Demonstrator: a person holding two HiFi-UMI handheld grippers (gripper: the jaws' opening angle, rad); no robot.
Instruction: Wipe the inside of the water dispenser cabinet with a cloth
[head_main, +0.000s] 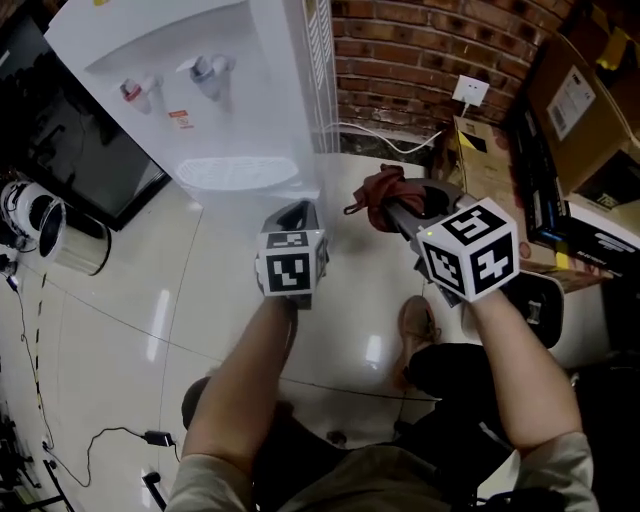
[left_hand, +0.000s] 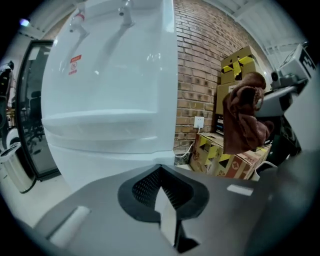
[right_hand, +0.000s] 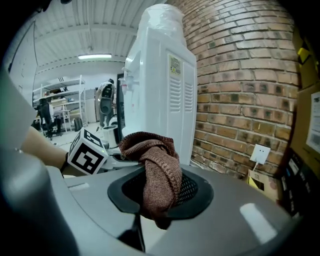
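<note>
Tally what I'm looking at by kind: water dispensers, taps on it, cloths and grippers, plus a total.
water dispenser: 1
taps: 2, red tap and blue tap
cloth: 1
grippers: 2, left gripper and right gripper
total: 6

Ur left claw (head_main: 298, 208) & right claw (head_main: 398, 208): grey shells, black mesh mouths, white cubes (head_main: 291, 265) w/ black square markers. Khaki short sleeves (head_main: 212, 484).

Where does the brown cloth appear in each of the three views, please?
Head view: brown cloth centre-right, right of the white water dispenser.
Left gripper view: brown cloth at mid-right, hanging.
Right gripper view: brown cloth at lower centre, pinched between the jaws.
Shared landmark: the white water dispenser, in all three views.
</note>
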